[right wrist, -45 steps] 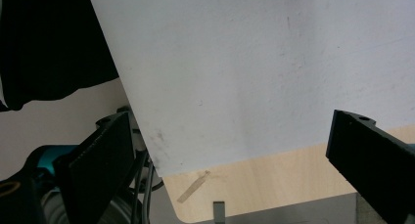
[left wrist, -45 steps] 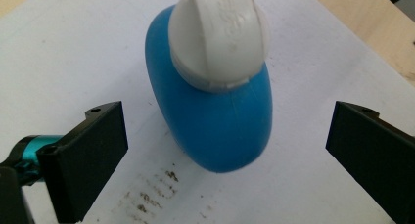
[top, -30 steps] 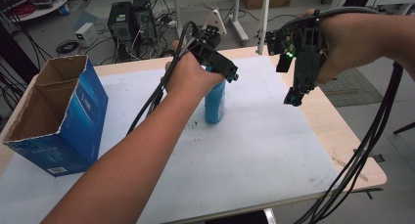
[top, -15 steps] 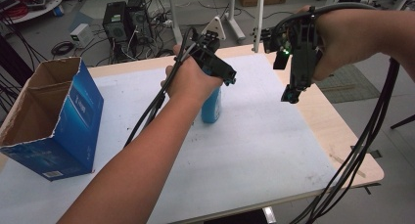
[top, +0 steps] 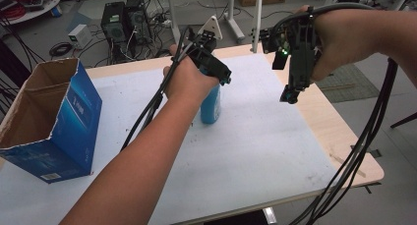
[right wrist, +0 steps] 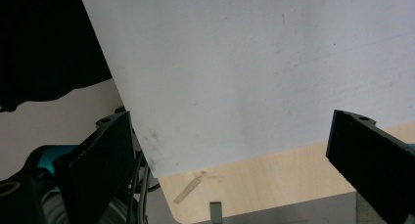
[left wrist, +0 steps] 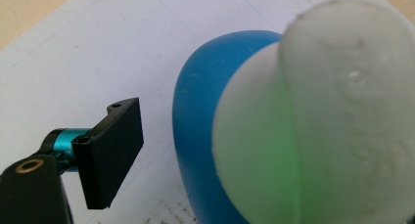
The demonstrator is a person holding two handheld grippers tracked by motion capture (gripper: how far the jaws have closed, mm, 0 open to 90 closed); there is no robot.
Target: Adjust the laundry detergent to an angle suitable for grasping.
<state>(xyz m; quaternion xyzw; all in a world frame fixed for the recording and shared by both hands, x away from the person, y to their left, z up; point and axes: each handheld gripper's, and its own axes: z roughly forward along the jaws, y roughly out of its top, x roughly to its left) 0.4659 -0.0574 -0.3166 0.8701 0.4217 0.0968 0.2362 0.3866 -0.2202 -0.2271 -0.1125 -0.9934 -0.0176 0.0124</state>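
A cardboard box stands open at the table's left. My left gripper hovers over the upright blue bottle mid-table, jaws just closing around its white cap, not yet pressing. My right gripper hangs wide open, empty.

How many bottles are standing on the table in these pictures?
1. The blue bottle with a white cap stands upright near the middle of the white table cover, under the left gripper. The inside of the cardboard box is partly hidden.
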